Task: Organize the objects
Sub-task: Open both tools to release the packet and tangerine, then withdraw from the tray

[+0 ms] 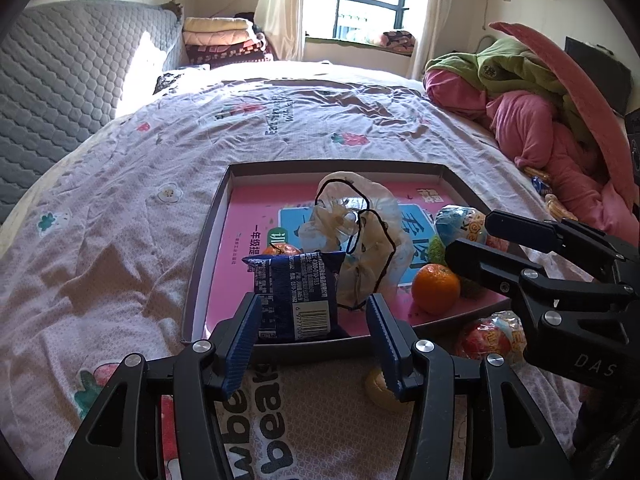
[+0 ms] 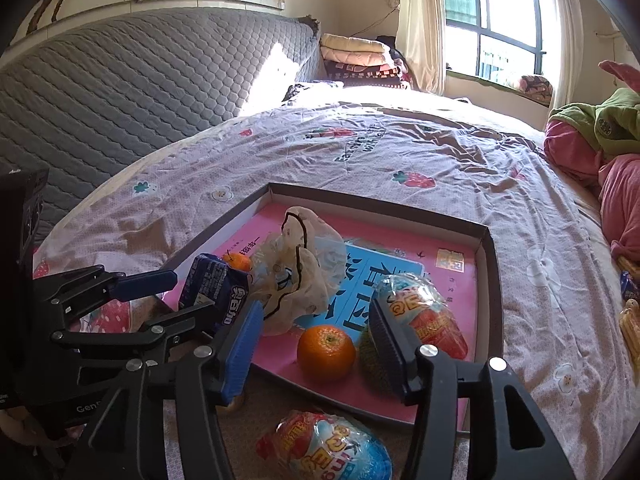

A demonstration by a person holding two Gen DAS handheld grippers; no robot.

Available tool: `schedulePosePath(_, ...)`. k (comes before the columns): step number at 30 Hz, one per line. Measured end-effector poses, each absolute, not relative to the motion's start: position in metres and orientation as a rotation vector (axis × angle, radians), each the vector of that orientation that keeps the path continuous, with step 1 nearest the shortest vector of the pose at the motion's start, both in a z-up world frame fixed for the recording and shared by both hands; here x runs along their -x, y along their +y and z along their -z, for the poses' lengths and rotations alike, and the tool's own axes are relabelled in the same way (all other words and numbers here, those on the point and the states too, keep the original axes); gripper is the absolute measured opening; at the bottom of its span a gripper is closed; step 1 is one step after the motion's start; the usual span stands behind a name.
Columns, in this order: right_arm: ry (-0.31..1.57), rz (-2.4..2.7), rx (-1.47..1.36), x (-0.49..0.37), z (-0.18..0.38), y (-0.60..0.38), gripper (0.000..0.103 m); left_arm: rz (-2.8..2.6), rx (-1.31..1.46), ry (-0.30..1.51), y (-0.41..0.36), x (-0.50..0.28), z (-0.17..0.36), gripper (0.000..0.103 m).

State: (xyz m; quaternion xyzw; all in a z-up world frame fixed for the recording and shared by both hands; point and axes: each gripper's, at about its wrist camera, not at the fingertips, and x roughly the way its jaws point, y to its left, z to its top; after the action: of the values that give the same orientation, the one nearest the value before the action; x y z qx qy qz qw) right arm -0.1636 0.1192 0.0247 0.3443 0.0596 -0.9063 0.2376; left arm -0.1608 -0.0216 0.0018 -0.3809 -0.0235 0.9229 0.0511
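Note:
A shallow box lid with a pink lining [image 1: 208, 240] [image 2: 494, 264] lies on the bed. In it are a crumpled plastic bag [image 1: 360, 240] [image 2: 304, 276], two oranges [image 1: 436, 288] [image 2: 326, 352] [image 2: 237, 261], a red-and-blue snack pack [image 2: 424, 312] and a green fruit [image 2: 370, 354]. A dark blue snack packet [image 1: 298, 296] [image 2: 214, 292] stands at the lid's near edge between the open jaws of my left gripper [image 1: 312, 320], which touch neither side. My right gripper [image 2: 316, 336] is open and empty above the lid's near part.
A second red-and-blue snack pack [image 2: 332, 448] [image 1: 490, 338] and a small yellowish round thing [image 1: 380, 390] lie on the bedsheet in front of the lid. Pink and green bedding [image 1: 540, 120] is piled at the right. A grey headboard [image 2: 120, 92] stands at the left.

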Motion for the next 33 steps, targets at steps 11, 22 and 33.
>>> schedulePosePath(11, 0.148, 2.552, -0.836, 0.146, -0.05, 0.137, 0.068, -2.831, 1.13, -0.06, -0.016, 0.141, -0.024, 0.062)
schedulePosePath(22, 0.124, 2.593, -0.812, 0.121, -0.057, 0.153, 0.074, -2.835, 1.12, -0.021, -0.01, 0.116, -0.032, 0.062)
schedulePosePath(33, 0.104, 2.612, -0.865, 0.096, -0.041, 0.165, 0.075, -2.818, 1.124, -0.004, -0.007, 0.102, -0.027, 0.062)
